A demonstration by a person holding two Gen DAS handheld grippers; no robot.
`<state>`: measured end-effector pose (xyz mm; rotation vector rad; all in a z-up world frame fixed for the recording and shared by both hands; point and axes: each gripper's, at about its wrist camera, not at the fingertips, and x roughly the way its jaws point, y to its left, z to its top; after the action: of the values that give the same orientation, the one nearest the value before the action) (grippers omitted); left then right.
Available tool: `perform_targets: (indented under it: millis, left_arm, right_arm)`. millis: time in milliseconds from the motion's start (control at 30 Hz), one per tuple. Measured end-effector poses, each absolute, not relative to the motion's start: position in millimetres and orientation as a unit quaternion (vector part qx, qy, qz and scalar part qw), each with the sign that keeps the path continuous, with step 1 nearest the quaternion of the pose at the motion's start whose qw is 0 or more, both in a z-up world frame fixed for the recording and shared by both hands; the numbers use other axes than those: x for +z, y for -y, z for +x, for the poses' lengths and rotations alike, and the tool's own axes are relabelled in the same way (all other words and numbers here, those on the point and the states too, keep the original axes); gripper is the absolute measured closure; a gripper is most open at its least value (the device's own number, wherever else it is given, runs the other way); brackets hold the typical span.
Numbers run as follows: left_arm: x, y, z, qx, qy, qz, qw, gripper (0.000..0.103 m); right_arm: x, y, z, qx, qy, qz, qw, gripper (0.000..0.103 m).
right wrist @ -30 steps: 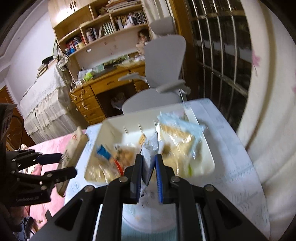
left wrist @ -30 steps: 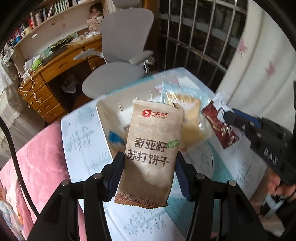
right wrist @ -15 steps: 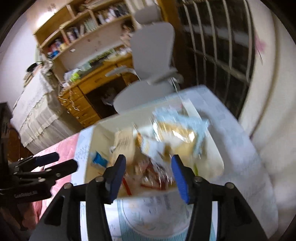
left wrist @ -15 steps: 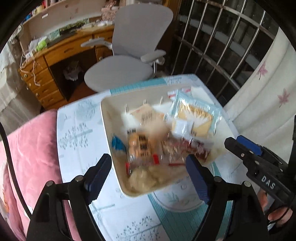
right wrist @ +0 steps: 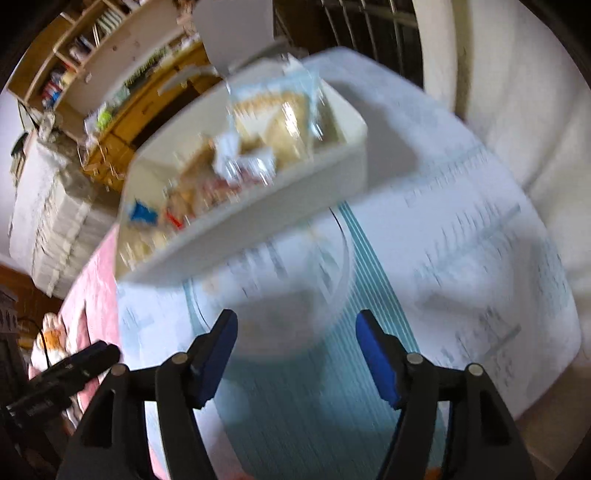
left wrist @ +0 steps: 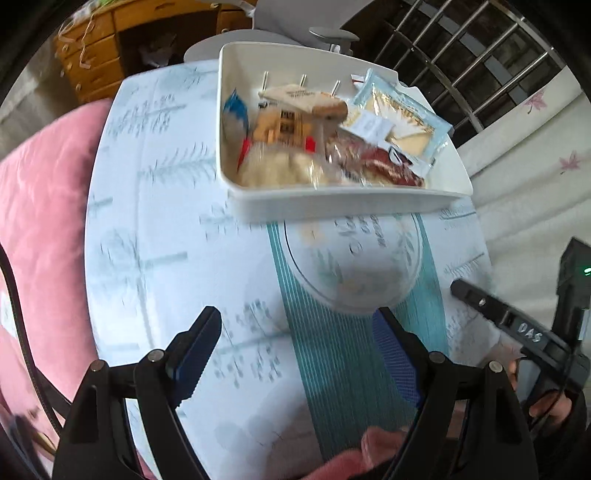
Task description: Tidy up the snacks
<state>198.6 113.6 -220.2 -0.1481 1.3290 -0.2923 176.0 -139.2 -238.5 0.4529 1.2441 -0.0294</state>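
Left gripper [left wrist: 297, 349]: jaws stand wide apart with nothing between them; the right gripper's opening has just been widening, while the left has held its spread; blue ribbed pads [left wrist: 192, 354] face each other above the patterned tablecloth [left wrist: 155, 229] and press on nothing; whether the tips touch the cloth cannot be told.

Right gripper [right wrist: 295, 350]: jaws likewise spread and empty; blue pads [right wrist: 373, 354] hang over the teal striped band [right wrist: 332, 406] of the cloth; the view is blurred, so fine detail is lost; in the left wrist view this gripper shows at the right edge as a black finger marked "DAS", with part of the person's hand [left wrist: 546, 402] behind it.

Task items: the snacks lie in a white tray [left wrist: 332, 205] on the table, ahead of both grippers and well apart from them; inside, from left to right: a blue-wrapped piece [left wrist: 236, 110]; a tan cracker packet [left wrist: 306, 98] toward the far wall; a pale heap of clear-wrapped snacks [left wrist: 280, 170] at the near wall; a dark red packet [left wrist: 391, 171]; a clear light-blue pack of wafers [left wrist: 402, 110] leaning at the right end.

Surroundings: pink bedding [left wrist: 40, 221] lies left of the table; a grey office chair [left wrist: 325, 22] and a wooden desk with drawers [left wrist: 96, 55] stand beyond the tray; a barred window [left wrist: 480, 62] and a pale curtain [left wrist: 535, 155] sit to the right; nothing stands between the grippers and the tray.
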Motion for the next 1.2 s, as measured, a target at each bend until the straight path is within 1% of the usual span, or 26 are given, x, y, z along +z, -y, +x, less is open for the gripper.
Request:
perform_targets:
  millis: [33, 133, 167, 300, 367, 533, 600, 833, 900, 1000, 1067, 1200]
  left_arm:
    - [-218.1, -114.2, 192.2, -0.132, -0.611, -0.071, 0.777, 0.02]
    - [-212.5, -109.0, 176.7, -0.115, -0.606, -0.076, 0.784, 0.02]
    - [-209.3, -104.9, 170.9, -0.11, -0.603, -0.081, 0.786, 0.02]
    - [-193.6, -78.3, 154.0, -0.094, -0.595, -0.077, 0.795, 0.02]
    - [-183.6, -64.0, 148.1, -0.086, -0.592, -0.067, 0.798, 0.02]
    - [-147.6, -34.0, 133.6, -0.079, -0.573, -0.072, 0.813, 0.019]
    - [-133.9, -26.3, 128.4, -0.075, -0.565, -0.074, 0.819, 0.013]
    - [-84.0, 6.7, 98.0, -0.079, -0.513, -0.066, 0.852, 0.005]
    - [-76.3, 11.8, 91.9, -0.064, -0.506, -0.057, 0.858, 0.003]
    - [-69.6, 20.8, 81.6, -0.059, -0.505, -0.058, 0.859, 0.003]
    - [-66.3, 34.5, 72.8, -0.058, -0.505, -0.033, 0.861, 0.003]
    - [-61.1, 49.9, 58.7, -0.045, -0.491, -0.009, 0.87, 0.003]
  right_arm:
    - [-240.5, 143.0, 169.2, -0.013, -0.586, 0.204, 0.784, 0.035]
    - [-242.6, 153.8, 155.8, -0.007, -0.599, 0.196, 0.777, 0.025]
    - [-242.5, 158.0, 150.7, -0.006, -0.605, 0.187, 0.774, 0.023]
    - [-234.4, 167.4, 142.9, 0.02, -0.616, 0.15, 0.773, 0.021]
    - [-226.2, 171.3, 138.9, 0.038, -0.619, 0.138, 0.772, 0.018]
    - [-190.0, 175.9, 127.2, 0.093, -0.601, 0.1, 0.788, 0.016]
    - [-174.5, 178.2, 123.5, 0.106, -0.593, 0.086, 0.794, 0.016]
    - [-116.0, 196.0, 104.6, 0.131, -0.58, 0.061, 0.802, 0.015]
    - [-101.9, 204.4, 94.4, 0.142, -0.567, 0.072, 0.808, 0.015]
    - [-86.3, 211.1, 78.5, 0.137, -0.559, 0.072, 0.815, 0.015]
    - [-78.3, 214.9, 68.1, 0.128, -0.547, 0.071, 0.824, 0.015]
    - [-76.2, 220.3, 57.4, 0.099, -0.542, 0.067, 0.832, 0.015]
